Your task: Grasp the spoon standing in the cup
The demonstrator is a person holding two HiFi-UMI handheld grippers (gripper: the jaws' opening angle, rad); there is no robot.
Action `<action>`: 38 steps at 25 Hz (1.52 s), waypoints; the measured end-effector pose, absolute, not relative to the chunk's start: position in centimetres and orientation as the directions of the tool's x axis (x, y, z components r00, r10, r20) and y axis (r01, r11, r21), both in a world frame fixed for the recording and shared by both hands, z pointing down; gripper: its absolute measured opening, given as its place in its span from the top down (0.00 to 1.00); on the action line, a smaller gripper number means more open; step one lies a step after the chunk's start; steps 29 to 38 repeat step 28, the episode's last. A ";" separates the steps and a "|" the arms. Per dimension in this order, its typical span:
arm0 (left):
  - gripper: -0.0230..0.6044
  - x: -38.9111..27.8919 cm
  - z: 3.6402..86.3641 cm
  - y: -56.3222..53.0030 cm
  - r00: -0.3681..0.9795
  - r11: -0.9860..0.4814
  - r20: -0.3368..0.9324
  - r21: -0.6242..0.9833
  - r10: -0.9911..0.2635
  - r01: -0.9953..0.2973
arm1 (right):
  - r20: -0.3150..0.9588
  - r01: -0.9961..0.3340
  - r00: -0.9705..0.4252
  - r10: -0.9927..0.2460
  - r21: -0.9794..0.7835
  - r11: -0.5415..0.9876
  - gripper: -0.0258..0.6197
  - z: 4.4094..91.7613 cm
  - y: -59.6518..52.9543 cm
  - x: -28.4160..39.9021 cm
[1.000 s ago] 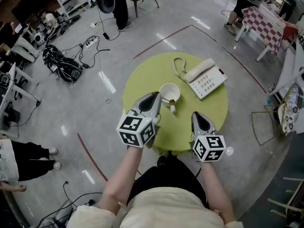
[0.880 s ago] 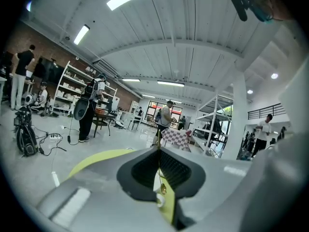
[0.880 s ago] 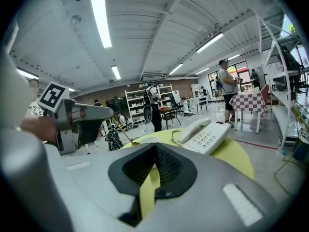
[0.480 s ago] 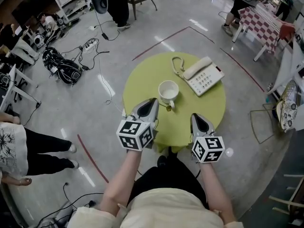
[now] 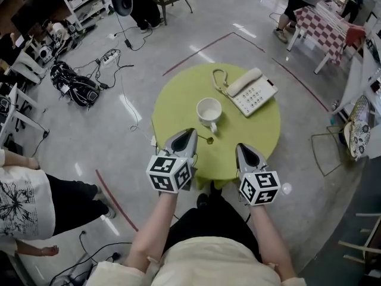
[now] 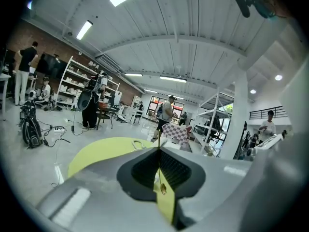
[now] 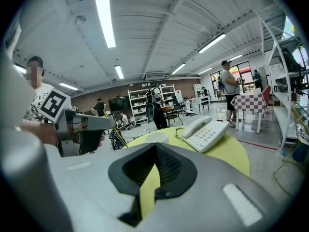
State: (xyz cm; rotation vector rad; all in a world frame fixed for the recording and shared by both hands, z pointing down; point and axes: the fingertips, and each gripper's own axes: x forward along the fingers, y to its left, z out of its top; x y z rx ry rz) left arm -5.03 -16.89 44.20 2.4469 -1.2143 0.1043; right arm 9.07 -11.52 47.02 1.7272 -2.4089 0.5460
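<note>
The spoon (image 5: 207, 139) is out of the cup (image 5: 209, 109), on the cup's near side and just apart from it. It is pinched by its thin handle in the left gripper (image 5: 190, 133), whose jaws are closed tight on it (the small gold bowl hangs below the tips). The cup stands upright near the middle of the round green desk (image 5: 172, 103). A white telephone (image 5: 251, 90) lies to the cup's right. The right gripper (image 5: 243, 149), nearer the person than the cup, has its jaws together on nothing.
</note>
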 end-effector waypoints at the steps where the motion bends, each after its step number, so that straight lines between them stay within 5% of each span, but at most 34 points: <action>1: 0.96 -5.0 44.4 -16.7 0.620 -0.540 0.244 0.325 -0.746 -0.777 | 0.312 -0.936 -0.337 -0.888 -0.213 0.281 0.96 47.1 -11.4 9.0; 38: 0.96 -4.1 47.6 -15.7 0.622 -0.523 0.308 0.347 -0.720 -0.778 | 0.336 -0.937 -0.335 -0.880 -0.213 0.276 0.96 48.2 -11.6 9.6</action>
